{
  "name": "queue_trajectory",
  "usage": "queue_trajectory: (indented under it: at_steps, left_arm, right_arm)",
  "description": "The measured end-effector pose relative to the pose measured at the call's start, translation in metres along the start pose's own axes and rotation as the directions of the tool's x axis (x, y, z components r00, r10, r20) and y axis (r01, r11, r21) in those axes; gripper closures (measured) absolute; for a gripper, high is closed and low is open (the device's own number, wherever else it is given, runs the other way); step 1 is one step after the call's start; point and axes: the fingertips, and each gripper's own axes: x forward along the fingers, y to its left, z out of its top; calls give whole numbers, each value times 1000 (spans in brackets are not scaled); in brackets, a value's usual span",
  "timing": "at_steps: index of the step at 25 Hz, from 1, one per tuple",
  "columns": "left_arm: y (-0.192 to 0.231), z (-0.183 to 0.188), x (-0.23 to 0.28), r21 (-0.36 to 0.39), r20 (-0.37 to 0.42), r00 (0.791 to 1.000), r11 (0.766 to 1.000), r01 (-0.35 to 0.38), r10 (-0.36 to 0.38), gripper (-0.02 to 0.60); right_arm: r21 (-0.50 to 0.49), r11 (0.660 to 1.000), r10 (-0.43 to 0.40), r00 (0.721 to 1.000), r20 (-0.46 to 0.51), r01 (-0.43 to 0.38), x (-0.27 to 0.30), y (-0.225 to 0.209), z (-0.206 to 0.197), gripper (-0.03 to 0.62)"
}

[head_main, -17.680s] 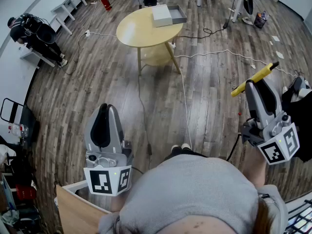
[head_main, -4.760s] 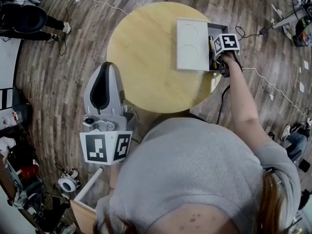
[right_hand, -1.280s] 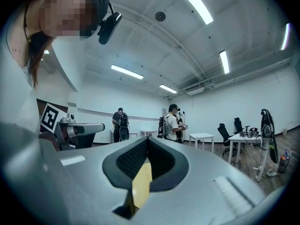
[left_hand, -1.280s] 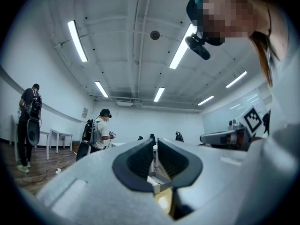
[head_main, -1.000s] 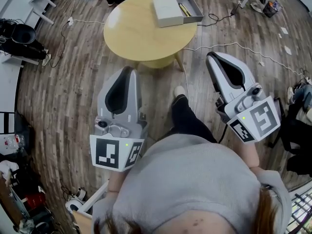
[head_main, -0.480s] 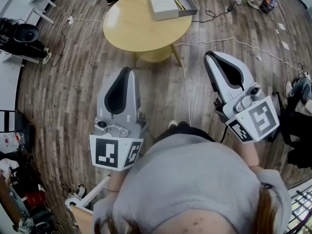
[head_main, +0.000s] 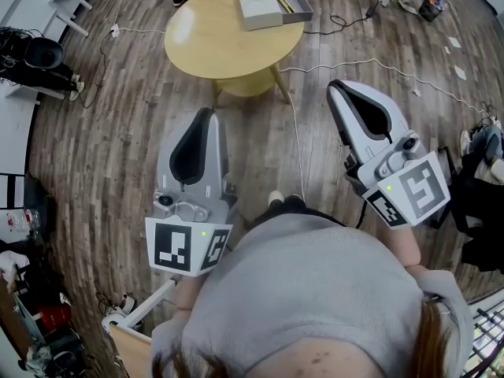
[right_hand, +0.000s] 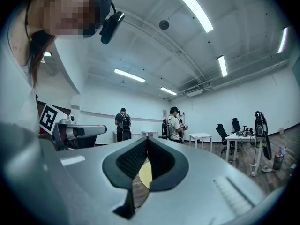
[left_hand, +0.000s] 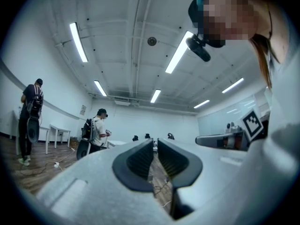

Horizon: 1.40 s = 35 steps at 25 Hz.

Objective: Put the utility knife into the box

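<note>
Evidently the job looks finished, so the step in hand is simply standing clear. The wooden floor (head_main: 94,132) fills most of the head view, with the round table (head_main: 213,46) well ahead of the person. Both tools are held low over the floor, far from the table. The left gripper (head_main: 201,115) has its jaws drawn together with nothing between them, and the right gripper (head_main: 340,89) is likewise closed and empty. On the table's far edge sits the box (head_main: 305,6), with a white lid (head_main: 257,5) touching its left side. The yellow utility knife (head_main: 285,4) lies inside the box. Doing this well likely means leaving the box alone, holding both tools closed, and minding the white cable (head_main: 370,73) on the floor.
</note>
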Motion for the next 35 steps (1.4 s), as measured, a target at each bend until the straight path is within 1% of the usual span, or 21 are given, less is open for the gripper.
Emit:
queue_trajectory:
  at_steps: [5,8,13,22,29,35]
  left_arm:
    - [-13,2,0,2,6,1000,1000,7,-7,560]
    - [-17,6,0,11,12,1000,1000,8,-8,560]
    - [-25,10,-2,24,25,1000,1000,8,-8,560]
    - [-40,9,-7,4,19,1000,1000,12,-12,560]
    - [-44,11,-11,17,28,1000,1000,3,-4,560]
    - [-43,13,-15,14,35,999,1000,4,-4,560]
  right_arm:
    - [2,999,41,999,16,-41,-8,7,1,591]
    - [4,999,52,999,12,-52,-11,9,1,591]
    - [1,999,51,999,14,-51,-19,8,2,591]
    - [7,999,44,999,17,-44,-33,10,1,591]
    - [0,999,46,999,9,-46,-39,14,0,591]
    - [-10,999,48,999,9,-48,-39,19,1,590]
